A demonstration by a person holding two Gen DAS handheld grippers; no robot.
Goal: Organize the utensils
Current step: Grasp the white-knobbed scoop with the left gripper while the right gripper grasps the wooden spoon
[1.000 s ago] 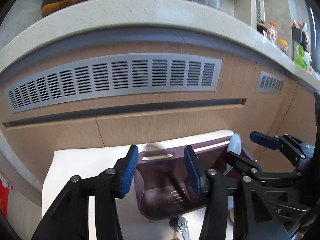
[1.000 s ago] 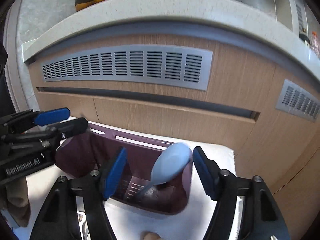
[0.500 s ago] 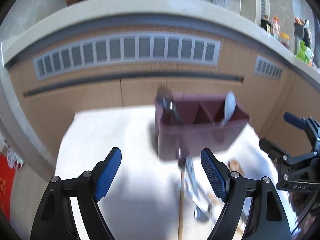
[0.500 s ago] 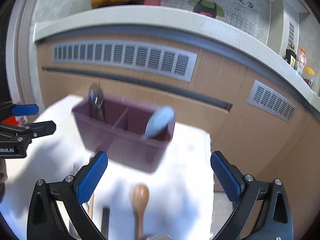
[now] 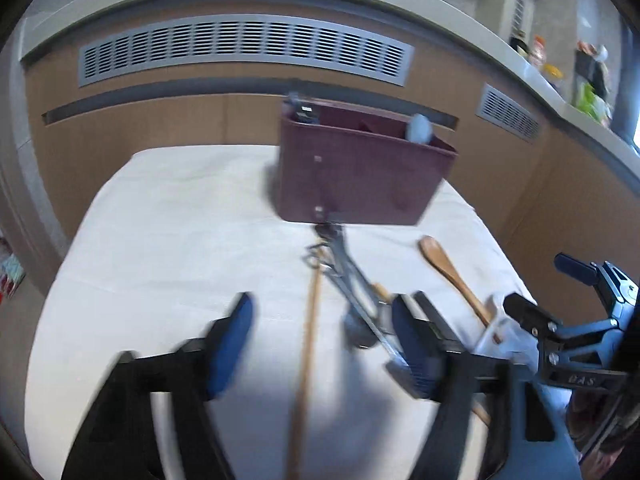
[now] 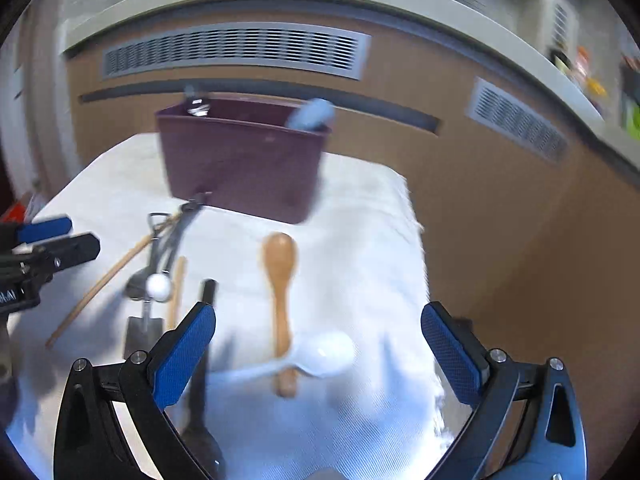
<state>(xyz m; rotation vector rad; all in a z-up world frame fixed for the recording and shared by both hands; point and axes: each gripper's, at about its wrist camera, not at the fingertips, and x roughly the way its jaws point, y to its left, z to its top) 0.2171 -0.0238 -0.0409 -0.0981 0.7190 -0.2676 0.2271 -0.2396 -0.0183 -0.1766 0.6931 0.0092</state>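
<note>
Jaws wide, empty; wooden spoon (image 6: 280,280) crosses seemingly plastic spoon (image 6: 320,356).

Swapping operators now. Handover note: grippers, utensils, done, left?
Left gripper: open, empty, over the wooden stick.
Right gripper: open, empty, over the wooden spoon and the white spoon, which cross.
Maroon caddy stands at the back of the white cloth.
Done: light blue spoon in its right end, a metal utensil in its left end.
Left: both spoons, the stick, the metal utensils and a dark handle, all loose on the cloth.
</note>
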